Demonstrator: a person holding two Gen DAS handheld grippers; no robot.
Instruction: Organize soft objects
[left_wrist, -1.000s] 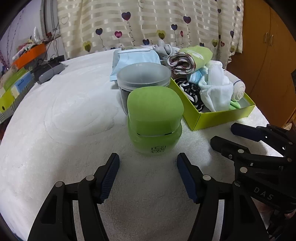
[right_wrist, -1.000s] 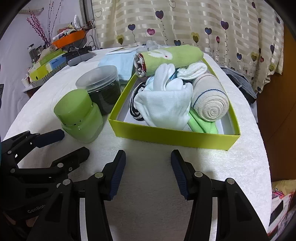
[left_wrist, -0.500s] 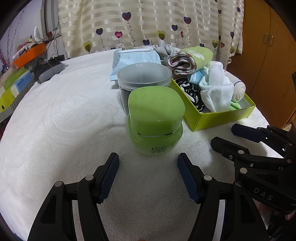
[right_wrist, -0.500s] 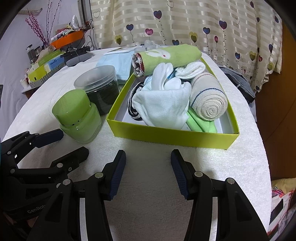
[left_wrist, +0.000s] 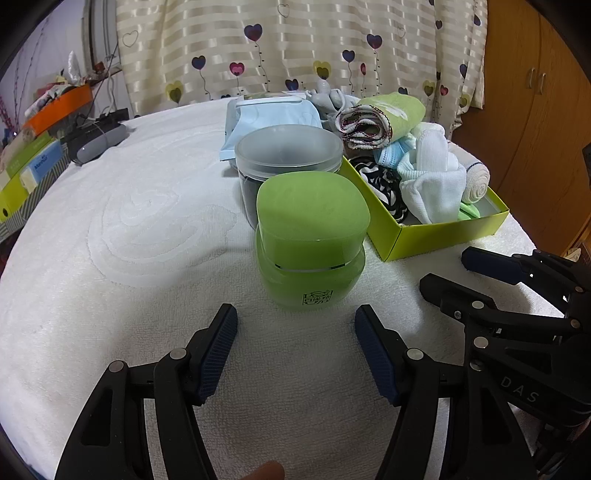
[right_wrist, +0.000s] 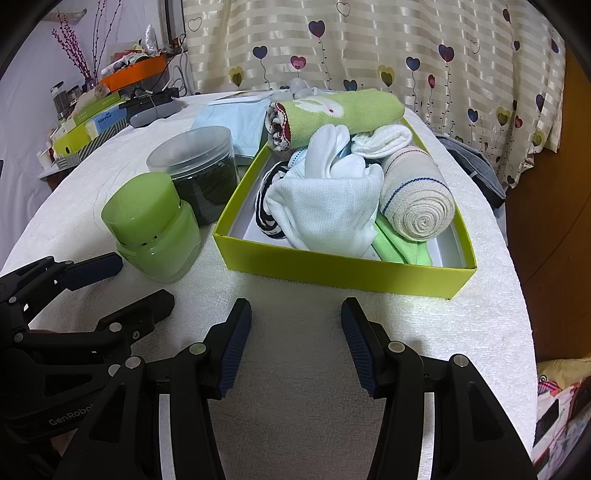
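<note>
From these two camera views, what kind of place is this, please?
Probably a room in a home, perhaps a bedroom. A curtain printed with hearts hangs behind, a wooden wardrobe stands to one side, and a green box of rolled socks and towels sits on a white towel-covered surface.

White letters "DAS" mark the black frame of my right tongs (left_wrist: 524, 291), seen from the left wrist. From the right wrist, "GenRobot" runs along the frame of my left tongs (right_wrist: 122, 280), its last letters cut off by my other tongs. A blue box (right_wrist: 107, 121) at the far left of the desk bears a word beginning "Man", the rest too small to read. The green jar (left_wrist: 311, 243) carries a small square logo I cannot make out.
</note>
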